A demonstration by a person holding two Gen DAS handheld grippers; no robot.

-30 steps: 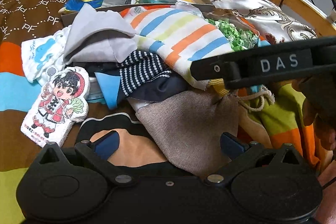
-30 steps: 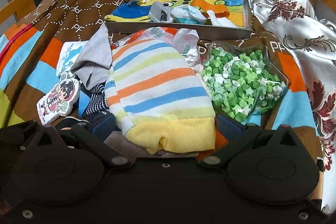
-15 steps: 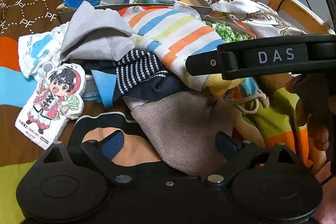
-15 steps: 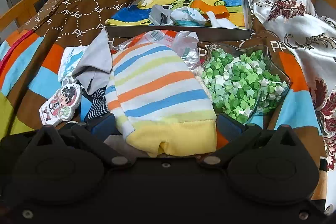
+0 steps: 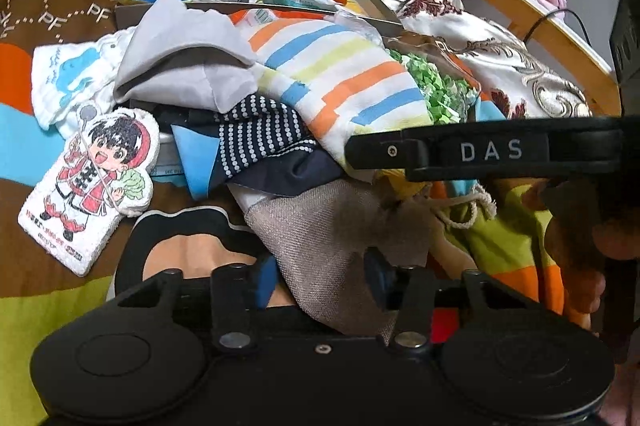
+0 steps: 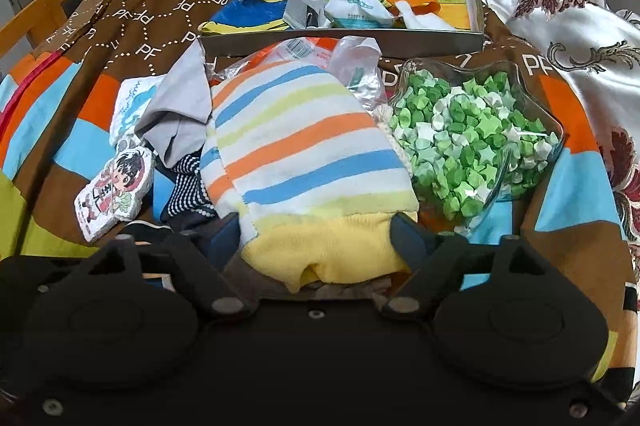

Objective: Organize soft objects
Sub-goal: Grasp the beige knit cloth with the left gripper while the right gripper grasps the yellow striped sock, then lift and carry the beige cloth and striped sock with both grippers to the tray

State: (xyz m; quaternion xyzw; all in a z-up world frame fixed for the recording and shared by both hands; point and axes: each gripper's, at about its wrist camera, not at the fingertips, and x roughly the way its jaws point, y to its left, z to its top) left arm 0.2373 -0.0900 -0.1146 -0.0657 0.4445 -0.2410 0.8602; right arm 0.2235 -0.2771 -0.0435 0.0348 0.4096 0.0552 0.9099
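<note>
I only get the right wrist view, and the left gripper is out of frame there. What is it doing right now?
Observer: The left gripper has its fingers closed on a grey-brown woven cloth pouch at the near edge of the pile.
Operator: Does that pouch have any kind of tie I should watch for?
Observer: Yes, a cream drawstring cord loops out from its right side and lies loose on the bedding.
</note>
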